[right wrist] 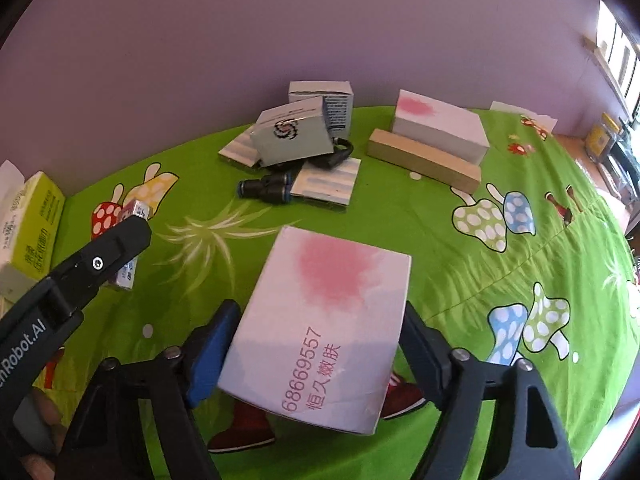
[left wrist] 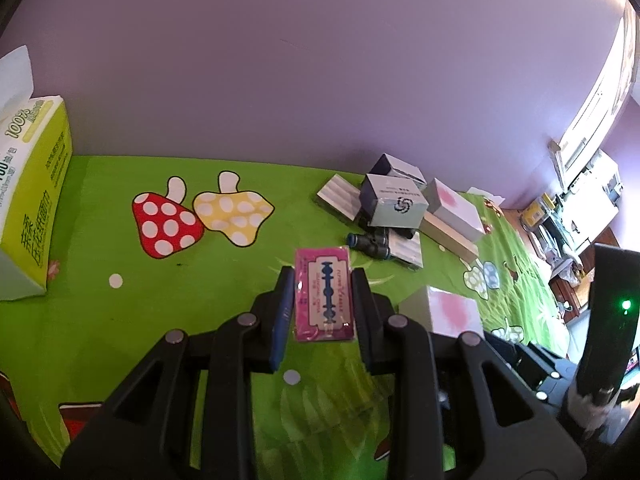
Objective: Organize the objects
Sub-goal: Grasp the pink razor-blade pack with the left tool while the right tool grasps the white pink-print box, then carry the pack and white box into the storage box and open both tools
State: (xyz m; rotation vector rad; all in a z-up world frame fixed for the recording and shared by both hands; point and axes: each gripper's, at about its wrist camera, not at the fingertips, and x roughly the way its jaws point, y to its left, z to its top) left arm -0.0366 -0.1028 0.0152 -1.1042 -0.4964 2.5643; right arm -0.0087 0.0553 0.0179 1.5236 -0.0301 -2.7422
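While left tool (left wrist: 322, 292) grips razor pack (left wrist: 324, 294), right tool (right wrist: 316, 344) clamps white box (right wrist: 320, 328).

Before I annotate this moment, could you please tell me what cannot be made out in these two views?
- Left wrist view: tissue pack is cut off by the left edge.
- Right wrist view: razor blade packet is mostly hidden behind the left gripper.
- Right wrist view: black cable is partly hidden behind the swirl-logo box.
- Both views: print on the far boxes is too small to read.
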